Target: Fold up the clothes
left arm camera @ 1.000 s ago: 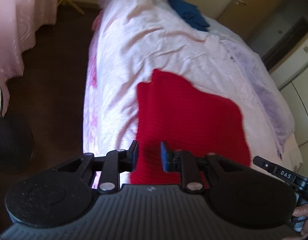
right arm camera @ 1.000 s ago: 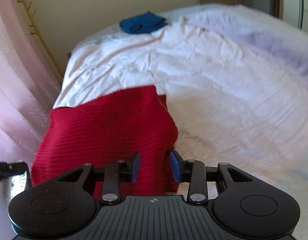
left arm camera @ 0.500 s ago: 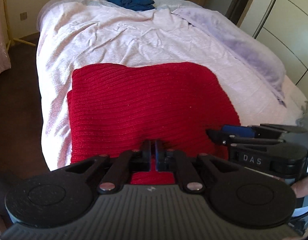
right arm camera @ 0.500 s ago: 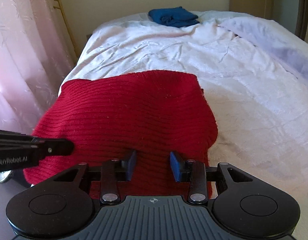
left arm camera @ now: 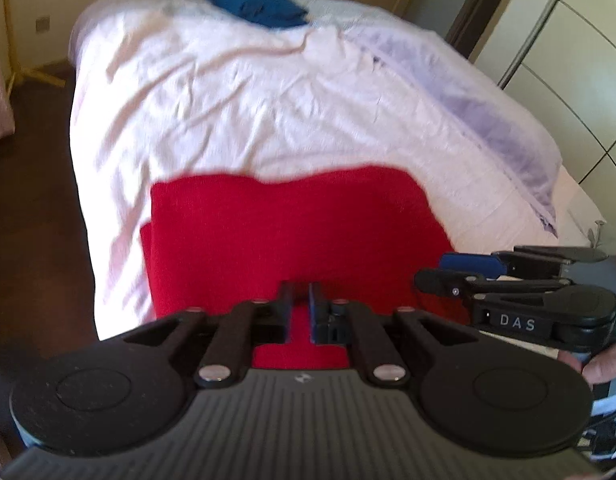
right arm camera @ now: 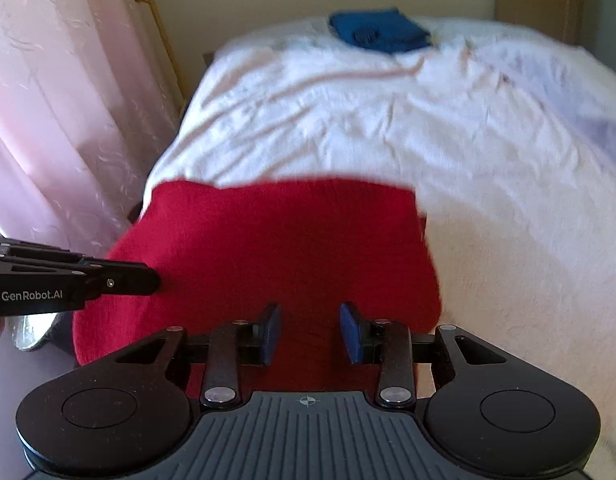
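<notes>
A red knitted sweater [left arm camera: 292,236] lies folded on the near end of the bed, also in the right wrist view [right arm camera: 280,248]. My left gripper [left arm camera: 301,312] is nearly closed, its jaws a narrow gap apart at the sweater's near edge; whether they pinch the cloth is unclear. My right gripper [right arm camera: 310,330] is open over the sweater's near edge, holding nothing. The right gripper also shows at the right of the left wrist view [left arm camera: 464,270], and the left gripper shows at the left of the right wrist view [right arm camera: 148,278].
The bed has a white cover [left arm camera: 228,100] and a lilac blanket [left arm camera: 488,120] along its right side. A folded blue garment [left arm camera: 256,4] lies at the far end. Pink curtains [right arm camera: 48,120] hang left; dark floor [left arm camera: 36,200] lies left of the bed.
Over the last second the left jaws closed from open to a narrow gap. Both grippers have pulled back a little, and the sweater's far edge sits nearer to me. The right gripper stays open.
</notes>
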`<state>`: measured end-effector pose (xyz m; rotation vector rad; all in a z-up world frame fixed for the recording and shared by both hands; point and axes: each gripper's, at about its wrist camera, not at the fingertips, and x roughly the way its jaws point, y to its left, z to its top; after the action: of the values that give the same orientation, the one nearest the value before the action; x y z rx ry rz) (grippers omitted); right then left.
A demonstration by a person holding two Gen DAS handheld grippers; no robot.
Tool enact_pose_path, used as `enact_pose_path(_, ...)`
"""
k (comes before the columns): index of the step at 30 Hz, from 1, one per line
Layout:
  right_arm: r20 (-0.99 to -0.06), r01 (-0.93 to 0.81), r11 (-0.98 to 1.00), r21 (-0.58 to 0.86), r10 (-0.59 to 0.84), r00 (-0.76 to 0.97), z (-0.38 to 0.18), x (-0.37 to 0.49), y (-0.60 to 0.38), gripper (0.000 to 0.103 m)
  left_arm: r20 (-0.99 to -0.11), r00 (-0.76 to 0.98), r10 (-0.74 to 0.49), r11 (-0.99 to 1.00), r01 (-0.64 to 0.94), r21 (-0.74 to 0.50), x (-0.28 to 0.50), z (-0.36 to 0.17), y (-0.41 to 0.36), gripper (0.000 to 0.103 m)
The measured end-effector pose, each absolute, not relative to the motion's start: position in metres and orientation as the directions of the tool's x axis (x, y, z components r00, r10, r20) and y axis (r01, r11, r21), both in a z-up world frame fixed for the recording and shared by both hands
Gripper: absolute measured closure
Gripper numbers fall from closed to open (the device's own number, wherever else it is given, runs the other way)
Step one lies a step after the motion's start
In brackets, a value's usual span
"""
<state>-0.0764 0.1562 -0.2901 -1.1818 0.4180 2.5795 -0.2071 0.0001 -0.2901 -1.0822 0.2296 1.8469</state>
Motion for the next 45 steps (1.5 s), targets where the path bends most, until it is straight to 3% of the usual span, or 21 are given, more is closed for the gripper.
enact_pose_path(3,-0.755,-0.345,-0.931,0.118,0.142,-0.641,-0.290,-0.091,0.161,0.066,-0.759,-0.172,0.628,-0.520,-0.819,-0.244,-0.213,-0.297,0.014,0.096)
enact_pose_path(4,-0.754,-0.342,-0.933,0.108,0.147,-0.640,-0.293,-0.097,0.164,0.066,-0.767,-0.180,0.616,-0.517,-0.827,-0.222,-0.215,-0.304,0.020,0.090)
enact_pose_path(8,-0.789,-0.324,-0.946,0.026,0.180,-0.588,-0.332,-0.122,0.174,0.066,-0.784,-0.223,0.580,-0.518,-0.844,-0.142,-0.225,-0.333,0.041,0.086)
enact_pose_path(16,-0.794,-0.393,-0.911,0.122,0.148,-0.589,-0.337,-0.128,0.204,0.067,-0.768,-0.244,0.593,-0.553,-0.816,-0.168,-0.249,-0.326,0.053,0.088)
enact_pose_path(21,-0.713,-0.442,-0.881,0.166,0.203,-0.672,-0.313,-0.116,0.213,0.066,-0.747,-0.299,0.594,-0.601,-0.782,-0.166,-0.267,-0.320,0.042,0.088)
enact_pose_path(23,-0.723,-0.451,-0.876,0.171,0.199,-0.662,-0.322,-0.127,0.222,0.067,-0.776,-0.292,0.559,-0.640,-0.748,-0.179,-0.281,-0.335,0.041,0.088)
enact_pose_path(25,-0.743,-0.450,-0.878,0.163,0.191,-0.641,-0.335,-0.138,0.229,0.067,-0.797,-0.288,0.531,-0.673,-0.714,-0.191,-0.293,-0.349,0.038,0.095)
enact_pose_path(28,-0.747,-0.445,-0.882,0.154,0.191,-0.637,-0.329,-0.135,0.228,0.067,-0.792,-0.296,0.534,-0.700,-0.681,-0.217,-0.298,-0.343,0.027,0.095)
enact_pose_path(37,-0.751,-0.474,-0.859,0.193,0.182,-0.635,-0.283,-0.058,0.187,0.066,-0.829,-0.268,0.491,-0.750,-0.614,-0.246,-0.255,-0.298,-0.033,0.094)
enact_pose_path(45,-0.802,-0.483,-0.857,0.179,0.157,-0.576,-0.302,-0.043,0.150,0.066,-0.870,-0.280,0.407,-0.778,-0.604,-0.170,-0.222,-0.301,-0.042,0.088)
